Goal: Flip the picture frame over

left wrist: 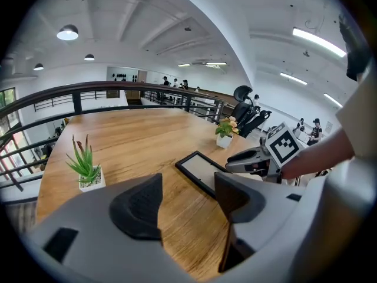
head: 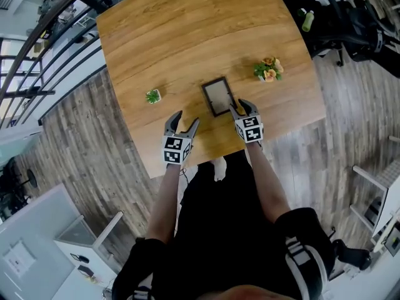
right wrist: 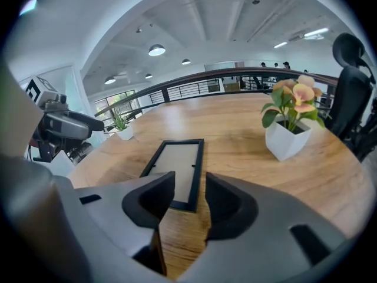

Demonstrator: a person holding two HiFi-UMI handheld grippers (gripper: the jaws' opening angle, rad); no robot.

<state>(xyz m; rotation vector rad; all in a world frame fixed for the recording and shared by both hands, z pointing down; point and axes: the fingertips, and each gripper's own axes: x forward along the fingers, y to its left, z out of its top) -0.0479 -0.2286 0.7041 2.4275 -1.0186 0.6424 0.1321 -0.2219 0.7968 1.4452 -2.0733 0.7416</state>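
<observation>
Fingers [right wrist: 150, 204] of the right gripper [right wrist: 189, 184] stand narrowly apart and grip nothing, with the near corner of the black picture frame [right wrist: 177, 167] just ahead of their gap. The frame lies flat on the wooden counter [head: 187, 30], pale panel up, its long axis running away from the person. The right gripper is the nearer. The left gripper [head: 186, 120], spread wide and empty, hovers well to the frame's left. No writing is legible; the cubes show only square markers.
</observation>
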